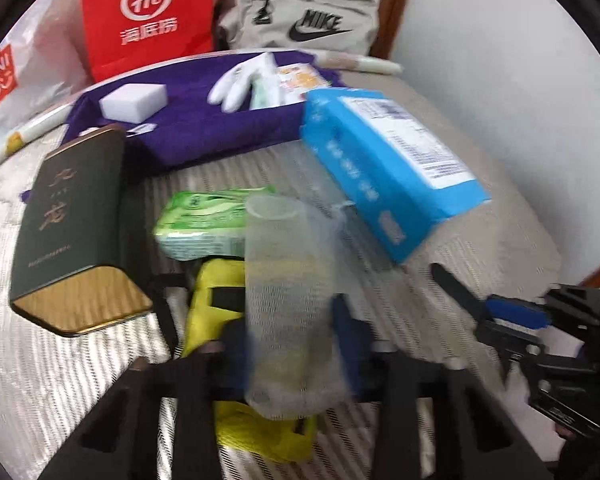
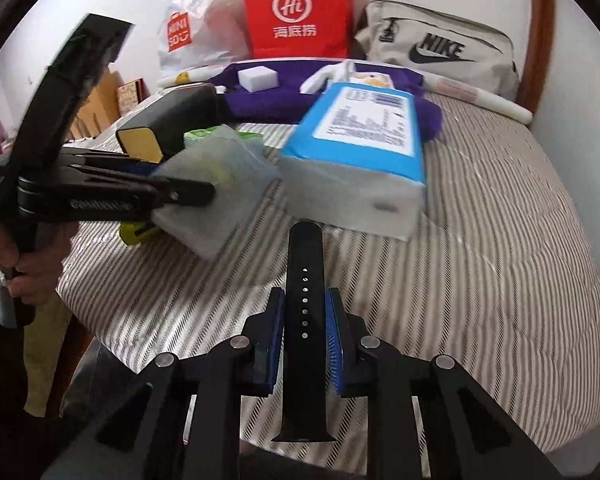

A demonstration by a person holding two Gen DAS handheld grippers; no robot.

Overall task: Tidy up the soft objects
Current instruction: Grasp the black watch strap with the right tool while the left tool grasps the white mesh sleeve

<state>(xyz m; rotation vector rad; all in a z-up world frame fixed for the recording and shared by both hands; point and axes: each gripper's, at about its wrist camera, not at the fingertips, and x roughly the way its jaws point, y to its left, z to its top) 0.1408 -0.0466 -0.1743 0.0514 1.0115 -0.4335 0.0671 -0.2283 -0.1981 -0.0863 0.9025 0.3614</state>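
My left gripper (image 1: 292, 332) is shut on a translucent white mesh foam sleeve (image 1: 288, 264), which it holds above a yellow item (image 1: 212, 292) on the striped bed cover (image 1: 480, 248). From the right wrist view, the left gripper (image 2: 196, 190) pinches the same sleeve (image 2: 236, 168) at the left. My right gripper (image 2: 305, 314) is shut on a black perforated watch strap (image 2: 305, 248), which sticks out forward past its blue pads. The left wrist view has the right gripper (image 1: 500, 312) and strap (image 1: 452, 284) at the lower right. A blue tissue pack (image 1: 392, 168) (image 2: 360, 128) lies ahead.
A green wipes pack (image 1: 208, 220) and a dark green box (image 1: 68, 232) lie at the left. Behind them a purple cloth (image 1: 204, 120) carries a white sponge (image 1: 134, 100) and a white glove (image 1: 240, 80). A red bag (image 1: 148, 16), a Miniso bag (image 2: 188, 32) and a Nike bag (image 1: 300, 20) line the back.
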